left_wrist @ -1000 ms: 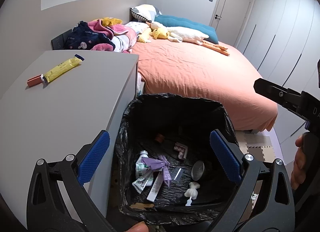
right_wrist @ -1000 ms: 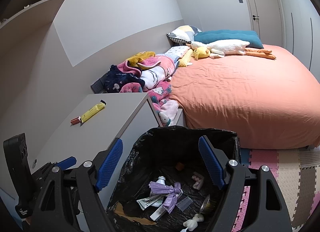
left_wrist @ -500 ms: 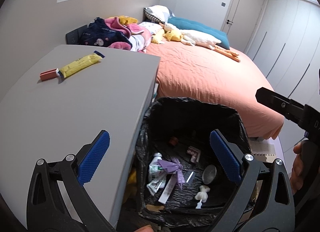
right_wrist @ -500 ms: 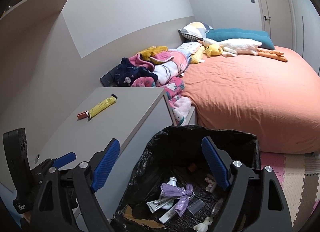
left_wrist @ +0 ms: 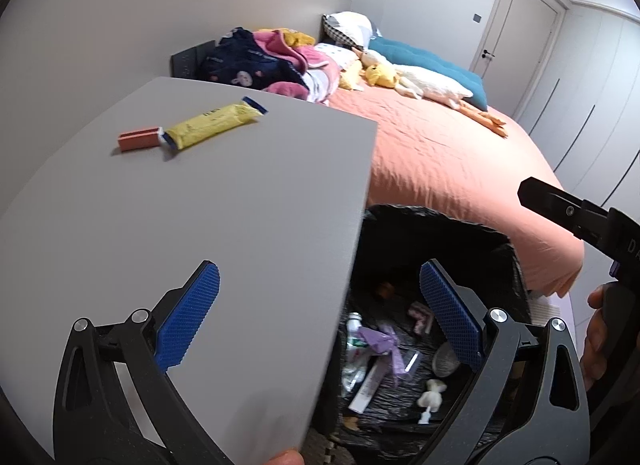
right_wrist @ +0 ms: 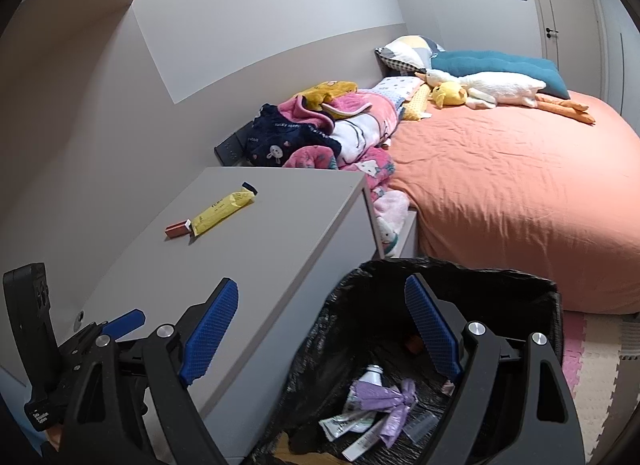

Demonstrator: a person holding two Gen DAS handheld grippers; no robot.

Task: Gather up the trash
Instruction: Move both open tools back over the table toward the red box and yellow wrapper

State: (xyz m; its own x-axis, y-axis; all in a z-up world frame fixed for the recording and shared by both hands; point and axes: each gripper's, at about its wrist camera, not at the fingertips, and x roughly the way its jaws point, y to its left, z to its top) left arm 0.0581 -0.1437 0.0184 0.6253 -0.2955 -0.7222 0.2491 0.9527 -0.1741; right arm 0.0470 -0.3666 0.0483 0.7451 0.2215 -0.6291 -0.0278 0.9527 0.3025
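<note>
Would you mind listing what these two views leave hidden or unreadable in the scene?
- Trash bin: in the left wrist view its near-left part is hidden behind the grey cabinet top.
- Bin contents: in the right wrist view the right gripper fingers cover part; the picture's bottom edge cuts the rest.
- Yellow tube: print too small to read in either view.
- Small red block: too small to identify.

Evenly and softly lit indoors, no glare. Short faint shadow beside the yellow tube (left_wrist: 214,123) ahead of the left gripper (left_wrist: 318,315). Deep darkness inside the black-lined bin (right_wrist: 552,297) under the right gripper (right_wrist: 322,319). Strong fisheye bending at edges, dark rounded corners. Mostly sharp; slight blur lowest down.
</note>
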